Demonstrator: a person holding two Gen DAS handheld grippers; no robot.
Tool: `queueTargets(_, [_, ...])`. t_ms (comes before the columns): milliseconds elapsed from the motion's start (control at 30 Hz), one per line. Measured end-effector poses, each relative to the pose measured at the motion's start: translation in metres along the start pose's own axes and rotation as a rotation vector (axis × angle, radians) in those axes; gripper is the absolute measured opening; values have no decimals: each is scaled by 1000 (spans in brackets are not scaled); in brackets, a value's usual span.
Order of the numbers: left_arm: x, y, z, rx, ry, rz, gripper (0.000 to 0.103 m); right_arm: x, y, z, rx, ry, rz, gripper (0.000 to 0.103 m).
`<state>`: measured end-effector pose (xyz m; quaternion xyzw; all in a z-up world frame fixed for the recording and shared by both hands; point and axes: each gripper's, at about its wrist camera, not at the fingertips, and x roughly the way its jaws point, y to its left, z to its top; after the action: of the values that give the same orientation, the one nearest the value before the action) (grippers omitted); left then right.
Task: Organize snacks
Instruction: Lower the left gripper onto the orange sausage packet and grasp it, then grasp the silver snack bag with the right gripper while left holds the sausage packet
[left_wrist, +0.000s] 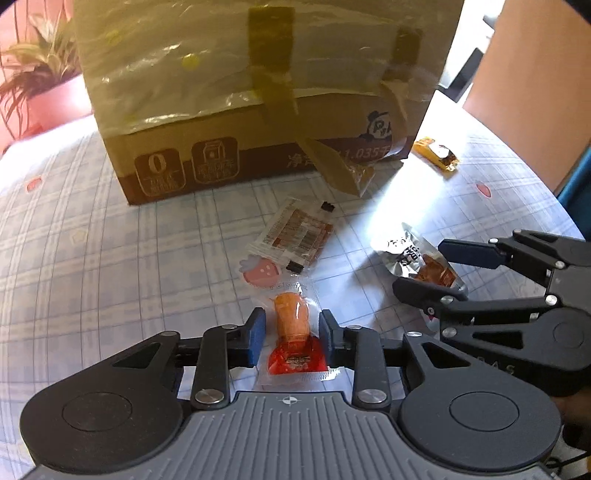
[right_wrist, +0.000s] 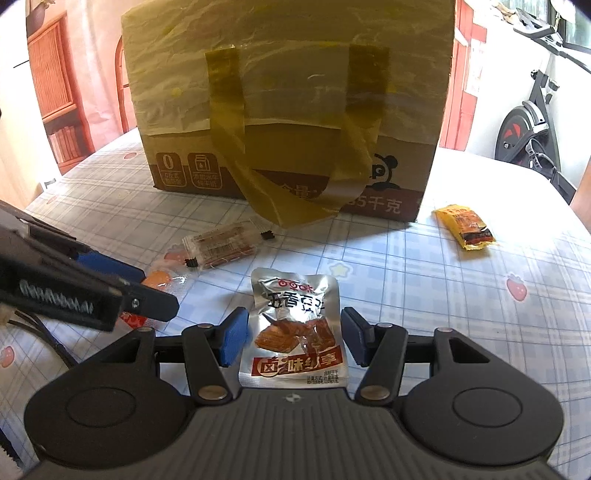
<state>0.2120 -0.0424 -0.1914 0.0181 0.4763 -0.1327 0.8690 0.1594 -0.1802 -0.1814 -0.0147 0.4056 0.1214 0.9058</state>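
A clear packet with an orange snack (left_wrist: 291, 317) and a red label lies on the checked tablecloth (left_wrist: 110, 258). My left gripper (left_wrist: 291, 332) is shut on it, with both blue pads against the wrapper's sides. To the right, a silver tofu packet (right_wrist: 295, 325) lies flat between the fingers of my right gripper (right_wrist: 293, 339), which is open with a gap at each pad. In the left wrist view the right gripper (left_wrist: 436, 271) straddles that silver packet (left_wrist: 402, 254). The right wrist view shows the left gripper (right_wrist: 147, 286) over the orange snack (right_wrist: 159, 277).
A large taped cardboard box (right_wrist: 288, 92) stands at the back of the table. A clear packet with red print (left_wrist: 295, 232) lies before it, and a yellow packet (right_wrist: 465, 225) lies at the right. A potted plant (left_wrist: 37, 74) is far left, an exercise bike (right_wrist: 528, 122) far right.
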Motion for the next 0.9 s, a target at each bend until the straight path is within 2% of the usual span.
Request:
queueTargets(133, [-5, 13, -3, -77, -22, -47, 26, -1, 0, -1, 3, -3, 1, 57])
queueTargets(400, [-28, 20, 1, -114, -120, -45, 26, -6, -1, 2, 11, -19, 7, 47])
queueTargets(500, [-35, 22, 2, -125, -141, -46, 26, -5, 0, 2, 4, -16, 4, 47])
queueTargets(533, [-37, 23, 2, -129, -145, -45, 26, -5, 1, 2, 2, -14, 2, 48])
queueTargets(633, [-37, 24, 1, -145, -149, -44, 26, -4, 0, 2, 9, -11, -6, 62])
queueTargets(800, [-37, 28, 0, -165, -150, -47, 27, 2, -1, -1, 20, 22, -4, 64])
queueTargets(900, [-37, 30, 0, -171, -154, -52, 27, 5, 2, -2, -4, 33, 0, 70])
